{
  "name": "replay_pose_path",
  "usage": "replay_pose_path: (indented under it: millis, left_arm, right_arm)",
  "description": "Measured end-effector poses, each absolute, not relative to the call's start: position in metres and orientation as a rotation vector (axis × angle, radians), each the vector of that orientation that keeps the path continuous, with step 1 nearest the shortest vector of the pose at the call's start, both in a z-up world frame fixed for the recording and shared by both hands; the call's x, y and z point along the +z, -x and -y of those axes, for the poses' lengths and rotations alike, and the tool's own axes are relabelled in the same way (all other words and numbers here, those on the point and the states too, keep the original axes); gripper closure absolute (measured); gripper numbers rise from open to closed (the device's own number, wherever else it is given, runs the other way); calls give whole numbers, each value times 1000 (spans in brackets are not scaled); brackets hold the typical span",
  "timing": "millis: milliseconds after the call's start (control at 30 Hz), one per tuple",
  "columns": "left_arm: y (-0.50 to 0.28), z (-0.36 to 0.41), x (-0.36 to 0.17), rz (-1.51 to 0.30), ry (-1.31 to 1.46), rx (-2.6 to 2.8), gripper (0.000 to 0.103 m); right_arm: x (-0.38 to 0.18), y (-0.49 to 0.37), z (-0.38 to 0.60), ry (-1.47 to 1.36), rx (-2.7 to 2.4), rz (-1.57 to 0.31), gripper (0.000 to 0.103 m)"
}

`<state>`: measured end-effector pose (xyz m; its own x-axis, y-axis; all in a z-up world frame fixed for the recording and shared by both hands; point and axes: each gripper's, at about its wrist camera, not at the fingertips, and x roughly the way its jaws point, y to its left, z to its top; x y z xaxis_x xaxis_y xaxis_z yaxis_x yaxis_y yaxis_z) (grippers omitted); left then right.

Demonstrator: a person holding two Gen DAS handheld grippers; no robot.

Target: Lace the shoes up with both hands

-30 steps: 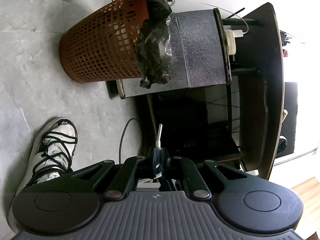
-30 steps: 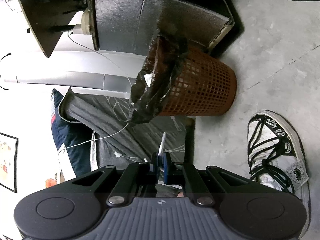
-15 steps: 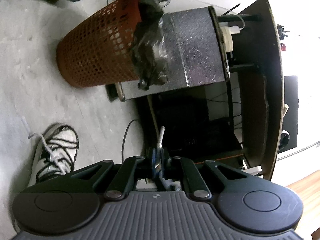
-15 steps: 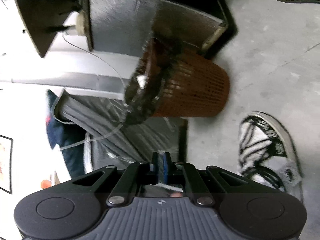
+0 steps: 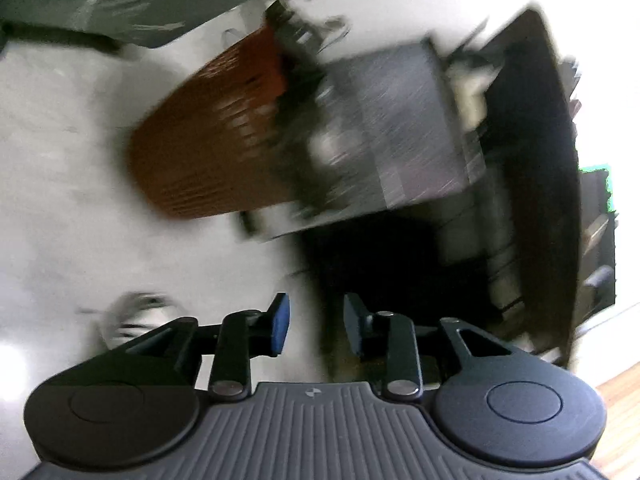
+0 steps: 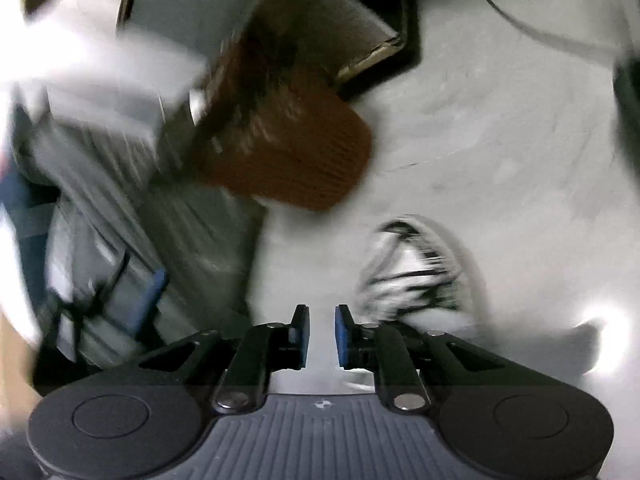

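Note:
Both views are blurred by motion. A white shoe [image 6: 416,276] with black laces stands on the grey floor, just right of my right gripper [image 6: 322,332]. In the left wrist view the same shoe [image 5: 132,320] shows only as a pale smear behind the left finger. My left gripper [image 5: 316,326] has its jaws opening, with a clear gap and nothing between the blue pads. The right gripper's jaws are opening too, and the gap between them holds nothing. No lace end shows at either gripper.
An orange mesh waste basket [image 5: 208,140] with a black bag stands on the floor beside a grey speckled box [image 5: 404,128] and a dark desk [image 5: 536,184]. The basket [image 6: 292,152] also shows in the right view, with grey fabric [image 6: 120,216] to its left.
Both grippers held a white lace end a second ago; now both have opened and the lace ends are gone from their jaws. Both views have swung and blurred.

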<state>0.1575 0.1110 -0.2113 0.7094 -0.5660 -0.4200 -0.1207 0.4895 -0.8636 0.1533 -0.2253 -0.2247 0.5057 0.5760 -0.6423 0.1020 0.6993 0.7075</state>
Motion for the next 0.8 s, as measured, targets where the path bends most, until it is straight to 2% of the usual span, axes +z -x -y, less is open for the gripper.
replay_pose_path:
  millis: [167,300,400,533,800]
  left_arm:
    - [-139,-92,-243,-1016,721,-150,69]
    - [-125,-86,-264,-1111,672,-124,69]
    - [-119,-82,-271,-1153,621,-119,69]
    - [-112,-79,-278,-1184,604,-131,69]
    - [-98,-72,-290,-1231,621,-174,69]
  right_arm:
    - [-220,-141,168,-202,397,-1099,84]
    - [-227,-113,114,306,519,-1049,85]
    - [-240,-91,92,558,584,-1008,86]
    - [-256,-78,75,758,581,-975,86]
    - [-272,-76,60,940,592,-937,85]
